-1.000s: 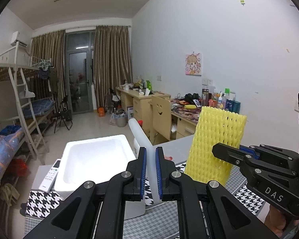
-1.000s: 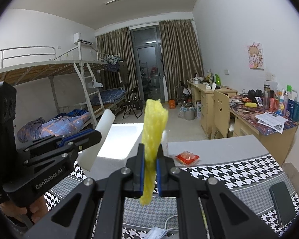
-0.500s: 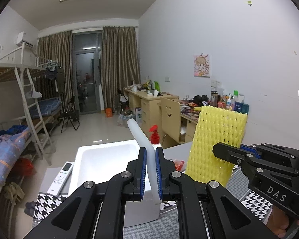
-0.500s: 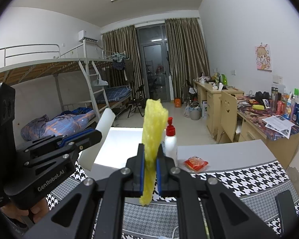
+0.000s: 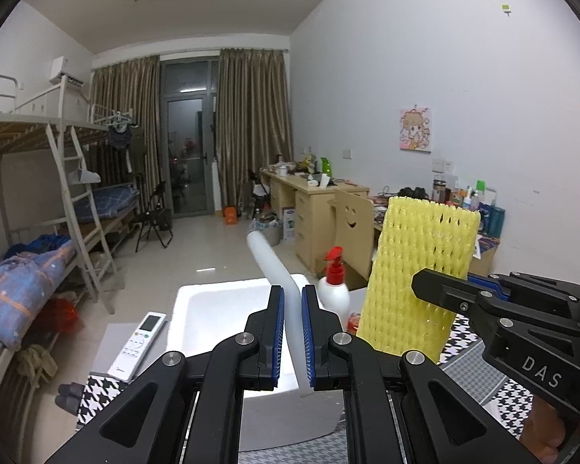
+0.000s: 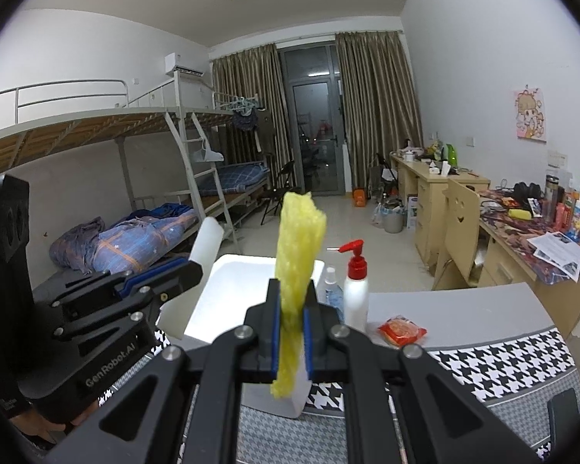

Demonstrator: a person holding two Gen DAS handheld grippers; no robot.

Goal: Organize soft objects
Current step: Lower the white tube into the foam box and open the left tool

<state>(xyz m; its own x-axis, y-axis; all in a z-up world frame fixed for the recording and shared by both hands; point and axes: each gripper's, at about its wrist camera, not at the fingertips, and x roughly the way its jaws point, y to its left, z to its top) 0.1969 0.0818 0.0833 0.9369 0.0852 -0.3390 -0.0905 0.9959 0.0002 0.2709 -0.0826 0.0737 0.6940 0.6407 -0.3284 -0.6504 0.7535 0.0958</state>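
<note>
My left gripper (image 5: 290,338) is shut on a white foam sheet (image 5: 268,263) that sticks up and leans left. In the right wrist view that same white foam sheet (image 6: 208,243) stands up from the left gripper (image 6: 166,276). My right gripper (image 6: 290,332) is shut on a yellow foam net sleeve (image 6: 299,239), seen edge-on and upright. From the left wrist view the yellow net sleeve (image 5: 417,270) shows its broad face, clamped by the right gripper (image 5: 440,286). Both are held above the table, just in front of an open white foam box (image 5: 212,301), also in the right wrist view (image 6: 232,274).
A red-capped white pump bottle (image 6: 355,290) and a small clear bottle (image 6: 330,290) stand right of the box. A red snack packet (image 6: 402,330) lies on the grey table. A remote control (image 5: 139,346) lies left of the box. A black phone (image 6: 564,410) lies at the right.
Both grippers have moved back and slightly up with their foam pieces still clamped. The box now looks farther off, and the pump bottle has come into view beside it.
</note>
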